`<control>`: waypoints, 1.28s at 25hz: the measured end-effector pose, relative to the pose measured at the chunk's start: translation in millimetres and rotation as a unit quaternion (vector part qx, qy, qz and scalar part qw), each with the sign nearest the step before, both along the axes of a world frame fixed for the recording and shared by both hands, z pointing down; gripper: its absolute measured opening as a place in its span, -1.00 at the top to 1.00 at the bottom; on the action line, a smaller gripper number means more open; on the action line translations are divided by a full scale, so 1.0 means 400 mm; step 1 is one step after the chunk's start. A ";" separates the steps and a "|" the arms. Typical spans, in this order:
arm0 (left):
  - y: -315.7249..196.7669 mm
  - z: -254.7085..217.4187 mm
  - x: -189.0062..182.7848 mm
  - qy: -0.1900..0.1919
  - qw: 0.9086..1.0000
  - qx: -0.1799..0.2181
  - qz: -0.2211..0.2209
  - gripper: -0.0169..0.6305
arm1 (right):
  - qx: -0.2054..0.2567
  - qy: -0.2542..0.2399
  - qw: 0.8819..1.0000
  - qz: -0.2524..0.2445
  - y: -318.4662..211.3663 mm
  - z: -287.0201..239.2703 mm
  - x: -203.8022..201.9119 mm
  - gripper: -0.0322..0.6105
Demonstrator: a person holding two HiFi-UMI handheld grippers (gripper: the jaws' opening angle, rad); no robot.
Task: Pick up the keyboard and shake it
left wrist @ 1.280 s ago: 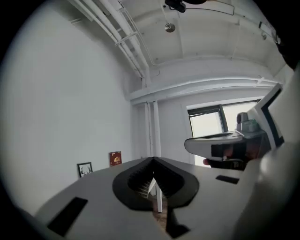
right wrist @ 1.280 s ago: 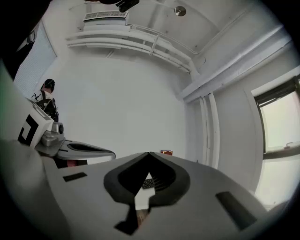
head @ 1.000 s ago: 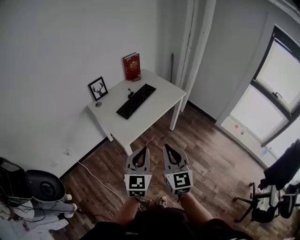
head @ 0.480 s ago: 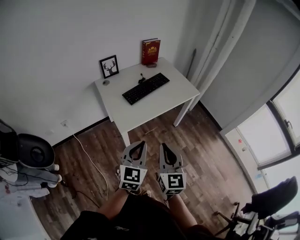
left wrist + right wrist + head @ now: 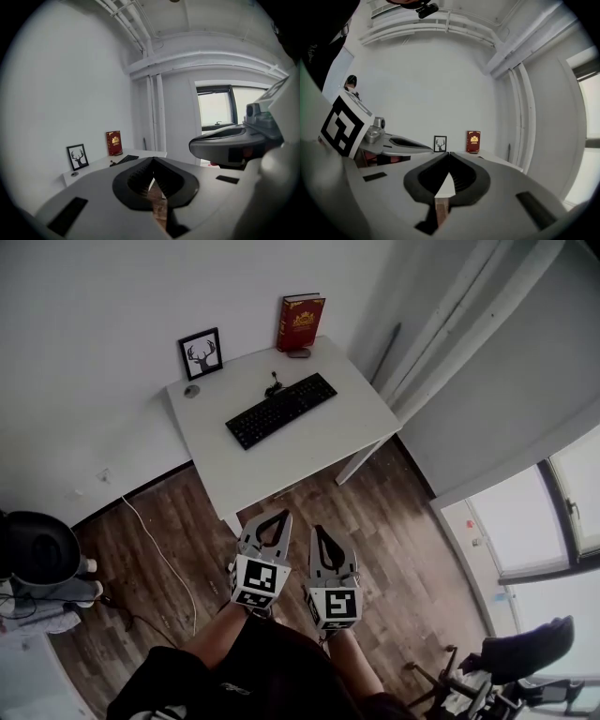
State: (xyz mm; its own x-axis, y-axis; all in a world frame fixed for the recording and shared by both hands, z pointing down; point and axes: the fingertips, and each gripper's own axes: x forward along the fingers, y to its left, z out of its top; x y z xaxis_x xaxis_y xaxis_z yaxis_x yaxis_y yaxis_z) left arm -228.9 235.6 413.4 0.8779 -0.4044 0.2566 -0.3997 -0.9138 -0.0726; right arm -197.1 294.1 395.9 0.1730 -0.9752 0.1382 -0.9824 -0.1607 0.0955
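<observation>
- Keyboard [image 5: 281, 410]: black, being left lying flat and slantwise about the middle of the white surface [image 5: 319, 451], with a short dark cable [image 5: 273, 386] being seen at its far edge. It is not being touched by anything.
- Left gripper [image 5: 283, 514]: jaws being kept fully closed, with nothing between them. It is being carried over the wooden floor [image 5: 403, 512] on the near side of the surface, well apart from the keyboard.
- Right gripper [image 5: 314, 529]: jaws likewise being held together and empty. It is being carried just beside the left gripper, tips being pointed toward the surface.
- Other items on the surface: a red book [image 5: 300, 322] being stood upright at the far edge, a framed deer picture [image 5: 201, 353] being stood at the far left, and a small round object [image 5: 191, 390] near it.
- Change over the last second: the surface is being shown larger and turned in the head view. Both grippers are being kept paired and closed, and the keyboard's place on the surface is being left unchanged.
- Meaning for the task: an approach is judged to be under way. The pick-up is not yet being started, and the jaws are still needing to be opened and brought to the keyboard before any lifting or shaking.
</observation>
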 end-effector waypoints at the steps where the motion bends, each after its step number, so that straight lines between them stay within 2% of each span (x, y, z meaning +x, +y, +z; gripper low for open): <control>1: -0.031 0.007 0.036 -0.001 1.000 -0.001 0.004 0.95 | -0.007 0.003 1.000 -0.002 -0.030 0.006 0.028 0.83; 4: -0.128 0.015 0.131 -0.009 1.000 -0.002 0.013 0.95 | -0.027 -0.001 1.000 -0.007 -0.136 0.022 0.113 0.83; 7: -0.227 0.031 0.188 -0.023 0.999 -0.006 0.021 0.94 | -0.044 -0.004 0.999 -0.017 -0.260 0.036 0.173 0.83; 13: -0.425 0.096 0.232 -0.069 0.997 -0.041 0.007 0.95 | -0.068 0.009 0.997 -0.044 -0.479 0.064 0.241 0.83; 19: -0.562 0.116 0.274 -0.091 0.995 -0.047 -0.020 0.94 | -0.082 0.016 0.994 -0.076 -0.605 0.074 0.298 0.83; 23: -0.631 0.186 0.312 -0.117 0.991 -0.056 -0.030 0.95 | -0.098 0.005 0.989 -0.113 -0.696 0.123 0.357 0.83; 27: -0.720 0.268 0.367 -0.175 0.981 -0.059 -0.058 0.95 | -0.104 0.003 0.976 -0.193 -0.815 0.165 0.409 0.83; 29: -0.757 0.302 0.392 -0.212 0.973 -0.056 -0.071 0.95 | -0.115 0.009 0.964 -0.240 -0.863 0.194 0.433 0.83; 32: -0.772 0.352 0.424 -0.244 0.963 -0.082 -0.086 0.95 | -0.141 0.027 0.942 -0.304 -0.903 0.245 0.486 0.83</control>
State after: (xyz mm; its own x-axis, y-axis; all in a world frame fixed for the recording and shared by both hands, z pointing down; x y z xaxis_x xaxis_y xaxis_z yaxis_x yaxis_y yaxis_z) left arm -59.4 -73.3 554.4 0.5606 -0.4518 0.6940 -0.5001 -0.8527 -0.1512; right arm -2.7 -67.2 494.0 -0.3908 -0.8224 0.4134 -0.8777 0.4683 0.1021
